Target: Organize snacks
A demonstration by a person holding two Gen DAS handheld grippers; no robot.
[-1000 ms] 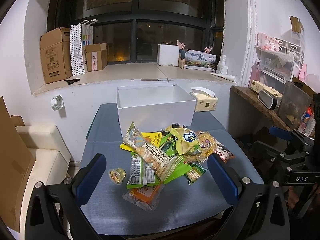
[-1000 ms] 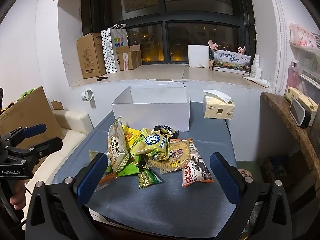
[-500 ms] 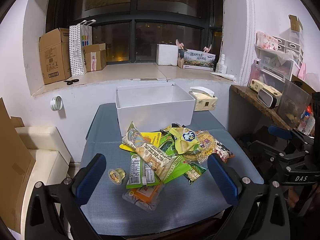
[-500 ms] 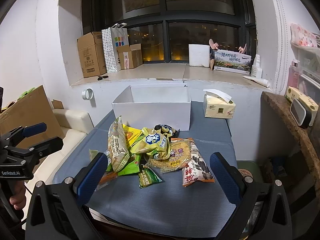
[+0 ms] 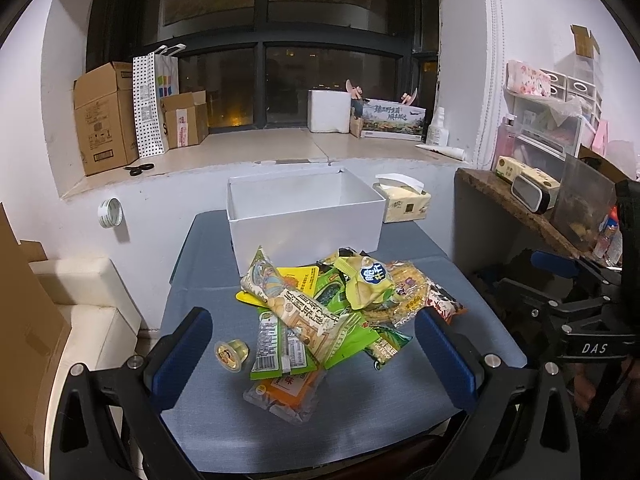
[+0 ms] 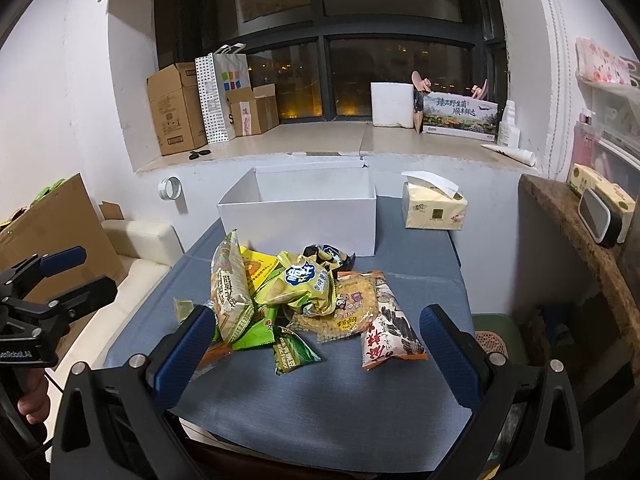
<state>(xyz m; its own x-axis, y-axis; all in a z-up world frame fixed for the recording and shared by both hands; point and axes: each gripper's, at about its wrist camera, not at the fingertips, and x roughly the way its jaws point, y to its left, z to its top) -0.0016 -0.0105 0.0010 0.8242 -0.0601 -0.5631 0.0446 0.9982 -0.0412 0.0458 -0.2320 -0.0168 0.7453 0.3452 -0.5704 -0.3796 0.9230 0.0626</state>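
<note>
Nothing shifted since earlier frames. Snacks point(image 5: 324, 308) heaped on worktop point(image 5: 360, 420) before empty white box point(image 5: 304, 216); both jaws spread, holding nothing. Opening step, likely: first packet to pinch.

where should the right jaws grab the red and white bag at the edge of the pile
Take the red and white bag across its narrow width near the lower sealed end, coming from above on its right side. It lies flat on the blue table, that side faces bare cloth, and its left edge sits against the yellow noodle pack.
</note>
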